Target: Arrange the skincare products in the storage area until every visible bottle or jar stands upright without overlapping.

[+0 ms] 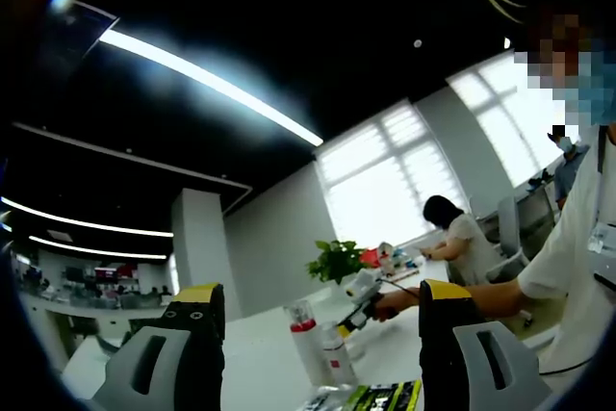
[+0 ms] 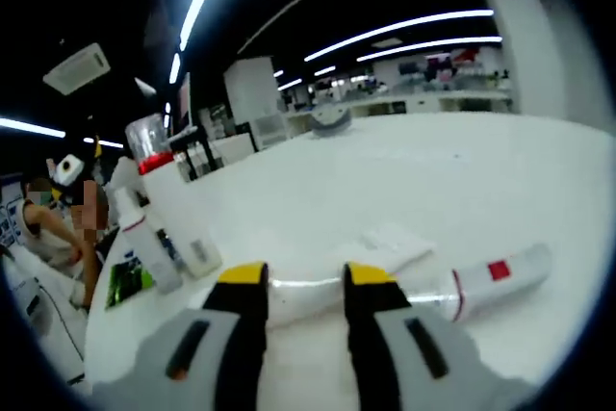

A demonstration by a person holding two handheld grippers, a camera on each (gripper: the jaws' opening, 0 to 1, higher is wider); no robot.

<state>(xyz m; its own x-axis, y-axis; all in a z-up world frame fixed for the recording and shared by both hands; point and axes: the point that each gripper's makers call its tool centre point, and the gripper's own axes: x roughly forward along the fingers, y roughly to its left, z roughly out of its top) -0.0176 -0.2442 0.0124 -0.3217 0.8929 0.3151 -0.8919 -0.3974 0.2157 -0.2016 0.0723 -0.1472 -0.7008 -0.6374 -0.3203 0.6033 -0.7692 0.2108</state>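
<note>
Fingers (image 2: 262, 286) astride fallen red-labelled tube (image 2: 481, 281), writing unreadable

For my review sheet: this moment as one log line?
right tongs: open, astride lying tube | left tongs: open, raised, empty | two bottles upright | table

Right gripper view: one white tube (image 2: 423, 286) with a red band lying flat on the table (image 2: 462, 180), two bottles standing at left — one tall with a red collar (image 2: 159, 175), one slimmer (image 2: 144, 238) — and one flat white sachet (image 2: 395, 243). Left gripper view: two upright bottles (image 1: 306, 339) (image 1: 337, 358), one potted plant (image 1: 337, 259), one seated person (image 1: 460, 238).
</note>
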